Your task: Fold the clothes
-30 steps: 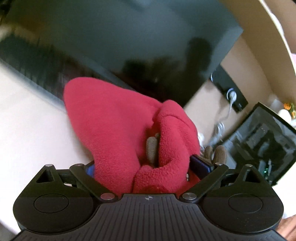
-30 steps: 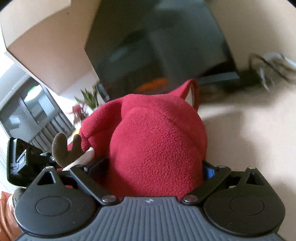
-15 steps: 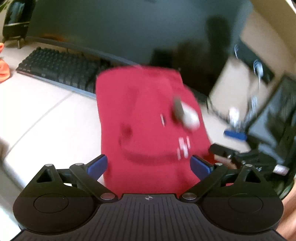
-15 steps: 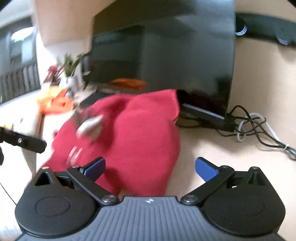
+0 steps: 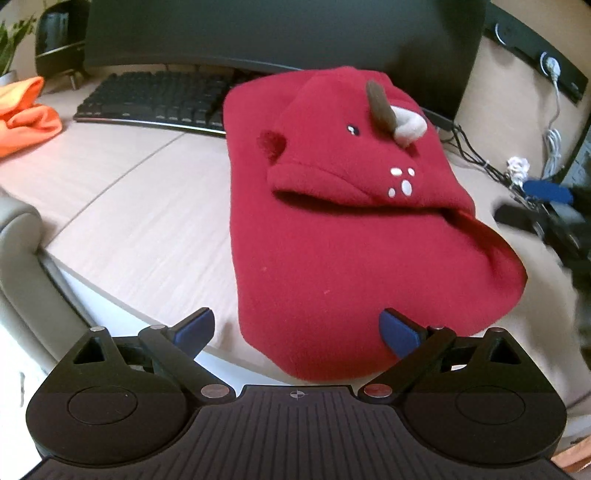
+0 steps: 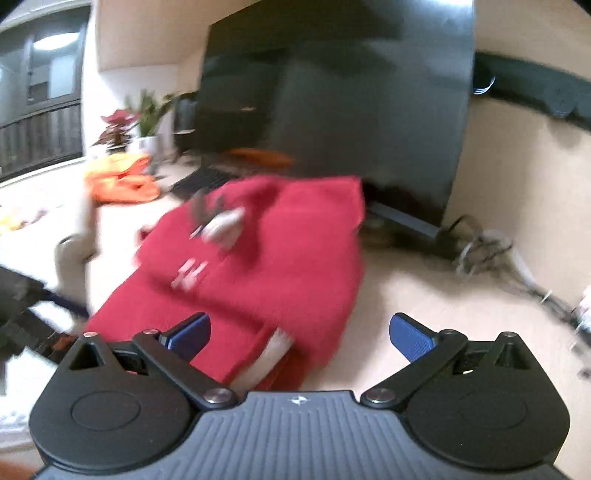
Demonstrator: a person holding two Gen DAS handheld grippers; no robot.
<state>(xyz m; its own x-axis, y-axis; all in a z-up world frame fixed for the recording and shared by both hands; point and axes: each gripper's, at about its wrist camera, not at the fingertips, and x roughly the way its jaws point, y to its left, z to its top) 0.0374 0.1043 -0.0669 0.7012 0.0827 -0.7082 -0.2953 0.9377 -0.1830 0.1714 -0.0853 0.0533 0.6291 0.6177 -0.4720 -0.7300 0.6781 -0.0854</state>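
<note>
A red fleece garment (image 5: 325, 229) lies folded on the light wooden desk (image 5: 140, 206). Its hood faces up, with a brown and beige antler (image 5: 391, 114) and white dots. My left gripper (image 5: 297, 330) is open and empty at the garment's near edge, at the desk's front edge. In the right wrist view the same garment (image 6: 266, 266) is blurred. My right gripper (image 6: 299, 334) is open and empty, just above the garment's near right corner.
A black keyboard (image 5: 155, 99) and a large dark monitor (image 5: 280, 29) stand behind the garment. An orange cloth (image 5: 26, 114) lies at the far left. Cables (image 5: 476, 155) and dark gear sit to the right. A grey chair arm (image 5: 14, 236) is at the left edge.
Both grippers were shut on the lifted red garment a second ago. They have let go, and the garment now lies on the desk. Both grippers have pulled back.
</note>
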